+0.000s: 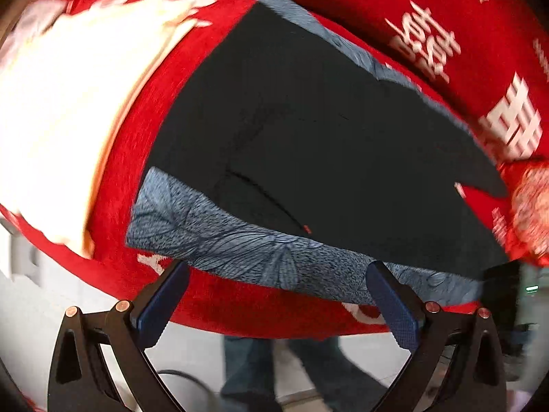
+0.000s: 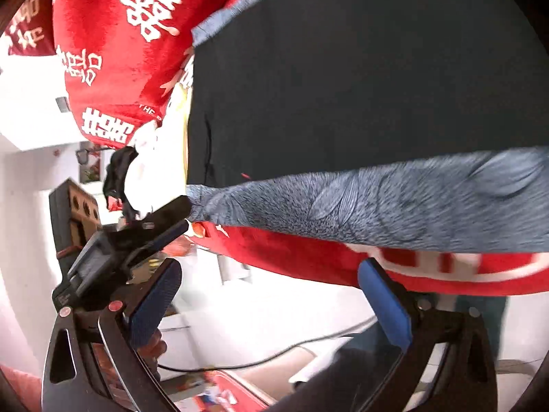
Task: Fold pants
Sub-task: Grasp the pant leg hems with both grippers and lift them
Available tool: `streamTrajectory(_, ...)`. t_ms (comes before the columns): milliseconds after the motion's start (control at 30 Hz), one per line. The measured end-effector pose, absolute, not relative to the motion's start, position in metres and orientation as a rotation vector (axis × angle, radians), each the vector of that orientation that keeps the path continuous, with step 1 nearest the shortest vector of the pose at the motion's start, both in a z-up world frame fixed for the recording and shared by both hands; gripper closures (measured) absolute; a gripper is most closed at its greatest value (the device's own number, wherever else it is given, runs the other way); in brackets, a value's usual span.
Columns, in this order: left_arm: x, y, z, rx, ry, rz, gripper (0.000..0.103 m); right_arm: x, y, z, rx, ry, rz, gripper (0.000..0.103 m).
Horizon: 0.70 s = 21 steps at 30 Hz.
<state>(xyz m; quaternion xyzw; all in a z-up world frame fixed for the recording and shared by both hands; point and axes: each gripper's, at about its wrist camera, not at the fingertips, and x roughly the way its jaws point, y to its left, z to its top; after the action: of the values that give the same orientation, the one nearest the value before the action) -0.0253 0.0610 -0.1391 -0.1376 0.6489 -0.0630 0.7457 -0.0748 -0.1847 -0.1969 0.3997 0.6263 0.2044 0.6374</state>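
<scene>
Dark pants (image 1: 326, 144) with blue-grey patterned side bands (image 1: 260, 257) lie spread flat on a red cloth-covered table (image 1: 137, 158). My left gripper (image 1: 274, 286) is open just in front of the near patterned band, at the table's front edge, holding nothing. In the right wrist view the pants (image 2: 360, 79) and the patterned band (image 2: 394, 202) fill the upper right. My right gripper (image 2: 271, 281) is open below the table edge, empty. The other gripper (image 2: 161, 223) shows at the left, its tip at the band's corner.
The red cloth (image 2: 113, 68) carries white characters. A bright white patch (image 1: 75, 110) lies left of the pants. A person's legs (image 1: 284, 370) stand below the table edge. A cable (image 2: 274, 353) runs across the floor.
</scene>
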Motion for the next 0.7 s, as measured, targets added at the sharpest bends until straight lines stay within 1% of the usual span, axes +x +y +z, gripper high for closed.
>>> streamTrajectory(67, -0.028, 0.069, -0.148, -0.357, 1.423, -0.148, 0.000, -0.076, -0.185, -0.215, 0.986, 1.415, 0.454, 0.003)
streamTrajectory(133, -0.031, 0.073, -0.158, -0.384, 1.433, -0.155, 0.000, -0.076, -0.190, -0.227, 1.052, 1.376, 0.427, 0.007)
streamTrajectory(200, -0.032, 0.073, -0.163, -0.391, 1.438, -0.170, 0.000, -0.074, -0.195, -0.237, 1.126, 1.349, 0.394, 0.033)
streamTrajectory(233, -0.032, 0.071, -0.165, -0.395, 1.439, -0.184, 0.000, -0.073, -0.197, -0.244, 1.175, 1.347, 0.370, 0.038)
streamTrajectory(267, -0.032, 0.070, -0.166, -0.403, 1.440, -0.198, 0.000, -0.073, -0.198, -0.253, 1.240, 1.343, 0.348, 0.050)
streamTrajectory(300, -0.033, 0.068, -0.167, -0.411, 1.444, -0.210, 0.000, -0.072, -0.198, -0.259, 1.285, 1.348, 0.334, 0.072)
streamTrajectory(333, -0.033, 0.066, -0.169, -0.430, 1.452, -0.227, 0.000, -0.070, -0.198, -0.262, 1.328, 1.343, 0.341, 0.086)
streamTrajectory(367, -0.032, 0.064, -0.169, -0.448, 1.457, -0.239, 0.000, -0.067, -0.198, -0.259, 1.353, 1.321, 0.356, 0.093)
streamTrajectory(500, -0.025, 0.060, -0.174, -0.598, 1.457, -0.286, 0.000, -0.055, -0.200, -0.216, 1.348, 1.230, 0.470, 0.094)
streamTrajectory(600, -0.007, 0.061, -0.182, -0.729, 1.415, -0.255, 0.000, -0.051, -0.197, -0.194, 1.281, 1.236, 0.526, 0.094)
streamTrajectory(633, -0.003, 0.062, -0.184, -0.754, 1.402, -0.246, 0.002, -0.051, -0.196, -0.191, 1.245, 1.253, 0.533, 0.094)
streamTrajectory(700, 0.008, 0.062, -0.193, -0.753, 1.400, -0.213, 0.023, -0.050, -0.197, -0.194, 1.182, 1.303, 0.514, 0.089)
